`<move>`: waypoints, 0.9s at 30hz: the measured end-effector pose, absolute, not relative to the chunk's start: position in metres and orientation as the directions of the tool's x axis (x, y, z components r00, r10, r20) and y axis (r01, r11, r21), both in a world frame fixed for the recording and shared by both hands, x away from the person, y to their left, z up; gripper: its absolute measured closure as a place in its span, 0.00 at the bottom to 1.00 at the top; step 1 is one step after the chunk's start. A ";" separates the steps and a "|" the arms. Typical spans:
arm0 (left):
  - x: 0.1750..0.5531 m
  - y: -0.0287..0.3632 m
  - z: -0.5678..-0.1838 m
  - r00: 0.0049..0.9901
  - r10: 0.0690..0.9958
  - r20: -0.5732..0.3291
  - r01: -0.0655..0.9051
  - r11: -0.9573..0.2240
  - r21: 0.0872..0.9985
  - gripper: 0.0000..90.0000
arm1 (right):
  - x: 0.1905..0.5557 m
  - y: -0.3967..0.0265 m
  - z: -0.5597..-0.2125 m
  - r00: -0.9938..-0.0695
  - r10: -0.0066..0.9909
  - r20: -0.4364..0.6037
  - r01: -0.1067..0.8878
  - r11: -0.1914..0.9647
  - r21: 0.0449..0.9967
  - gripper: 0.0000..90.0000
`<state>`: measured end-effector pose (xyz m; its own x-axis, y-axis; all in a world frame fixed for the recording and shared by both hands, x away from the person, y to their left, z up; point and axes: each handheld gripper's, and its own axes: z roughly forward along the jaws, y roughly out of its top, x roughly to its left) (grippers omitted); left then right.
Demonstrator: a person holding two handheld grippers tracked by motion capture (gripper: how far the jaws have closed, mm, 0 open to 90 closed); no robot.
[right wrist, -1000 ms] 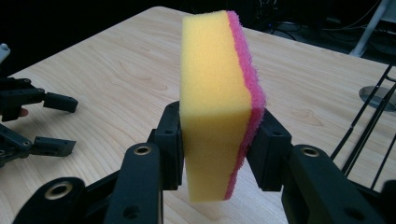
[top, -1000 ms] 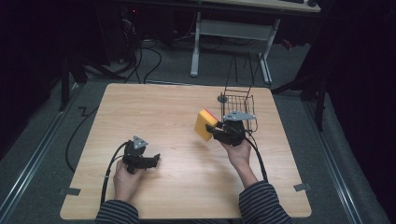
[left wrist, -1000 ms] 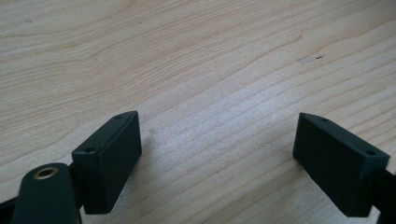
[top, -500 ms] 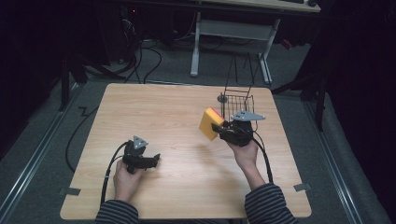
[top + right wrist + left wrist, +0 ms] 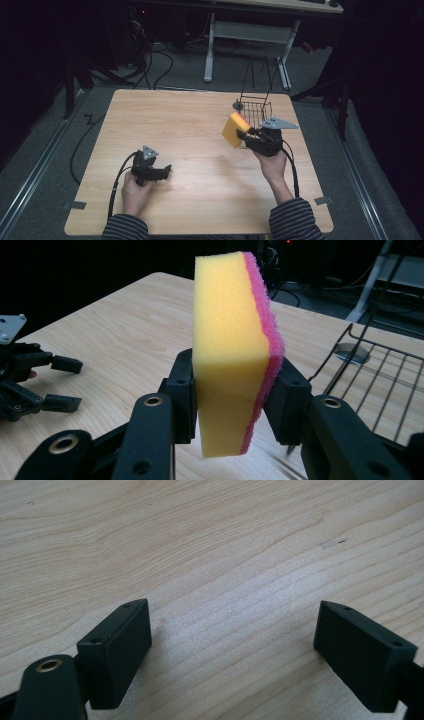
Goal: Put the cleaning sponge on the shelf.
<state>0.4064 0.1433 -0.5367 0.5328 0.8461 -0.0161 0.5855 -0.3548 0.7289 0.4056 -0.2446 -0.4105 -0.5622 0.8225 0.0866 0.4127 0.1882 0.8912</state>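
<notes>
Beside the wire basket [image 5: 256,111], a yellow-and-pink sponge [image 5: 234,129] is held upright above the counter [image 5: 190,125], clamped by the right gripper [image 5: 244,135], probably for dropping in; the left gripper [image 5: 168,170] is rested well away, fingers [image 5: 117,647] spread wide, empty.

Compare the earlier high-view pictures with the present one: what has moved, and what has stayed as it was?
The right gripper, shut on the yellow and pink sponge, has carried it to the right, closer to the wire basket. The grip on the sponge is unchanged. The left gripper has stayed in place with its jaws open and nothing between them, and the basket has not moved on the table.
</notes>
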 end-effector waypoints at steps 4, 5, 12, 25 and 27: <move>0.406 0.143 -0.537 0.533 0.846 -0.016 0.585 -0.355 0.729 0.18 | 0.404 -0.252 -0.409 -0.546 0.833 0.085 0.415 0.181 0.892 0.69; 0.406 0.143 -0.537 0.533 0.846 -0.016 0.585 -0.355 0.729 0.18 | 0.404 -0.254 -0.409 -0.543 0.836 0.082 0.412 0.181 0.893 0.69; 0.406 0.143 -0.537 0.533 0.846 -0.016 0.585 -0.355 0.729 0.18 | 0.401 -0.269 -0.406 -0.504 0.862 0.062 0.411 0.175 0.895 0.69; 0.406 0.143 -0.537 0.533 0.846 -0.016 0.585 -0.355 0.729 0.18 | 0.405 -0.288 -0.404 -0.446 0.894 0.049 0.411 0.156 0.898 0.69; 0.406 0.143 -0.537 0.533 0.846 -0.016 0.585 -0.355 0.729 0.18 | 0.406 -0.291 -0.403 -0.435 0.899 0.040 0.411 0.159 0.898 0.69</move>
